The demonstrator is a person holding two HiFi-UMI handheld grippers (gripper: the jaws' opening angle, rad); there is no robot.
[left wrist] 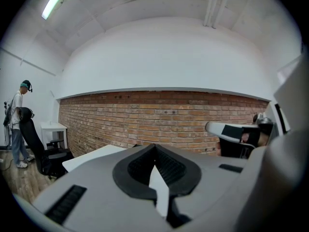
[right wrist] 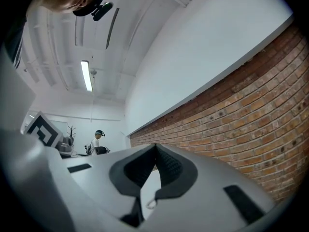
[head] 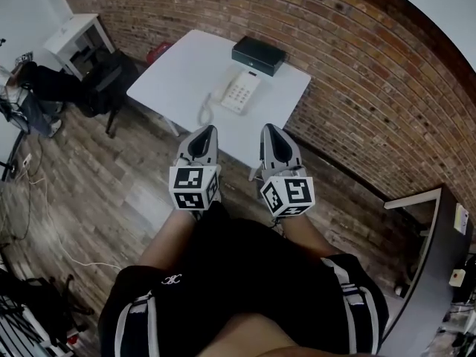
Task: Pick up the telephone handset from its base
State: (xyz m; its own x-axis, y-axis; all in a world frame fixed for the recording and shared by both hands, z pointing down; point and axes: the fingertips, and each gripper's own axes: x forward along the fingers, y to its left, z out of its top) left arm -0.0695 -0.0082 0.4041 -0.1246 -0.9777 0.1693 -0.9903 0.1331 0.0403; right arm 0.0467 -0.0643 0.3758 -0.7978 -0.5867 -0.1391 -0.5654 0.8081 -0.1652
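A white telephone (head: 242,92) sits on the white table (head: 178,73), its handset (head: 223,94) resting along the left side of the base. A coiled cord (head: 204,111) hangs toward the table's near edge. My left gripper (head: 207,129) and right gripper (head: 268,128) are held side by side just short of the table's near edge, both shut and holding nothing. In the left gripper view the jaws (left wrist: 154,147) meet at the tips over the table (left wrist: 89,157). In the right gripper view the gripper (right wrist: 155,147) is shut too, and a bit of cord (right wrist: 151,204) shows through the gap.
A black box (head: 258,55) lies at the table's far edge against the brick wall (head: 349,80). A black office chair (head: 108,80) and a small white desk (head: 74,36) stand to the left. A person (left wrist: 18,124) stands far off at the left.
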